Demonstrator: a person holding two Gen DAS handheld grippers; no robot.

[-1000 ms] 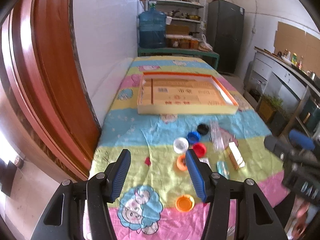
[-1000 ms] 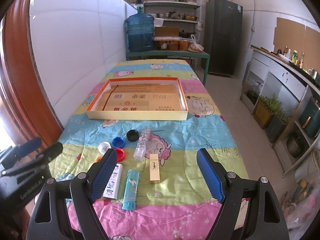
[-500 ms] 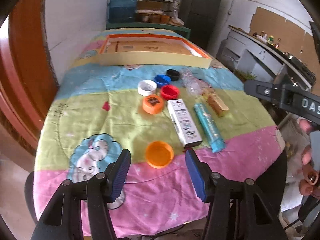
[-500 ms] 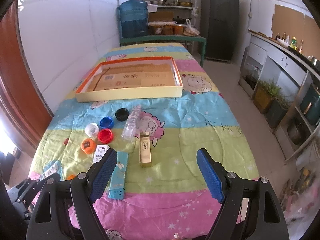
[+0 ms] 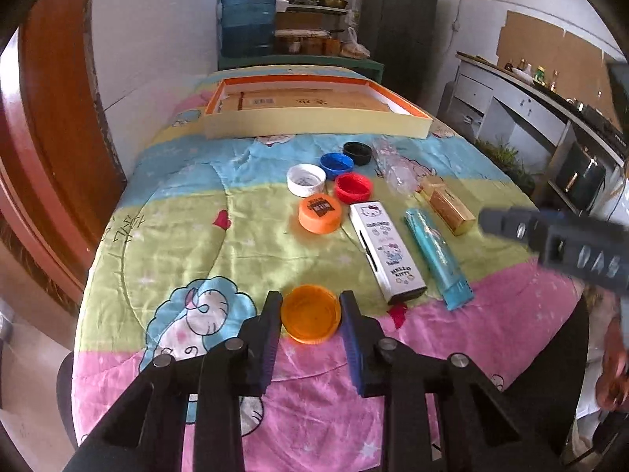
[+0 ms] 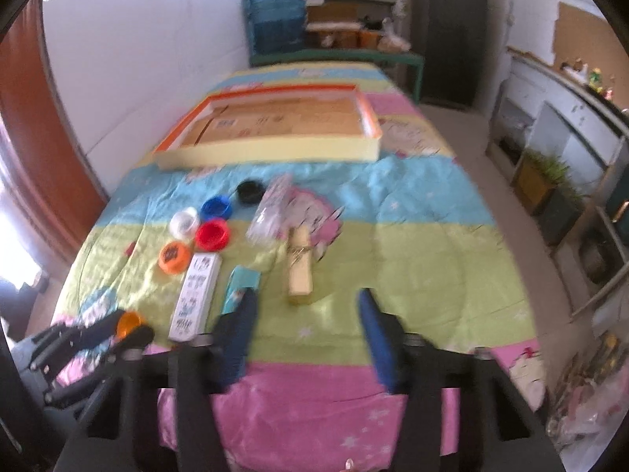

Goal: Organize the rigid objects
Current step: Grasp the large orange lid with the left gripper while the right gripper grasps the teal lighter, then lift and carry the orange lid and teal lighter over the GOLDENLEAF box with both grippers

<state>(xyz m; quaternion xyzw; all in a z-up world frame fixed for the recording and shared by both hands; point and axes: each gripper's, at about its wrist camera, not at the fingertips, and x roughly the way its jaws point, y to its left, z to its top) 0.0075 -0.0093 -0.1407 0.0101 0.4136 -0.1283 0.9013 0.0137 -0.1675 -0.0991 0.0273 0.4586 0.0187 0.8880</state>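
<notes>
Orange lid (image 5: 310,318), open side up, on pink band of patterned quilt (image 5: 188,236) at near table edge; well apart from the other small items. Left gripper (image 5: 310,316) brackets it: one blue pad flush against each side of the rim, jaws just closed in from wide, lid between them. Read as clenched on the lid, lid not yet lifted off the cloth. Same grip visible from right wrist view at lower left, orange lid (image 6: 129,322) pinched between dark fingers.

Right gripper (image 6: 304,314) low over green band, jaws just narrowed but nothing between the pads; gap bare cloth. Gold box (image 6: 299,271) just ahead of the gap, teal lighter (image 6: 240,289) beside and partly behind the left-hand pad, no contact evident. View blurred, so fine contact not certain.

Layout ahead: white Hello Kitty case (image 5: 387,251) and teal lighter lying parallel; caps clustered beyond (orange printed cap (image 5: 319,214), red cap (image 5: 353,188), white cap (image 5: 306,179), blue cap (image 5: 336,163), black cap (image 5: 357,152)); clear plastic piece (image 5: 395,165) next to them. Shallow orange-rimmed tray (image 5: 314,126) farther up table, only flattened cardboard inside; probable destination for sorted items, judgement only.

Side-on pinch across rim suits a shallow round lid: firm hold, opening kept level
</notes>
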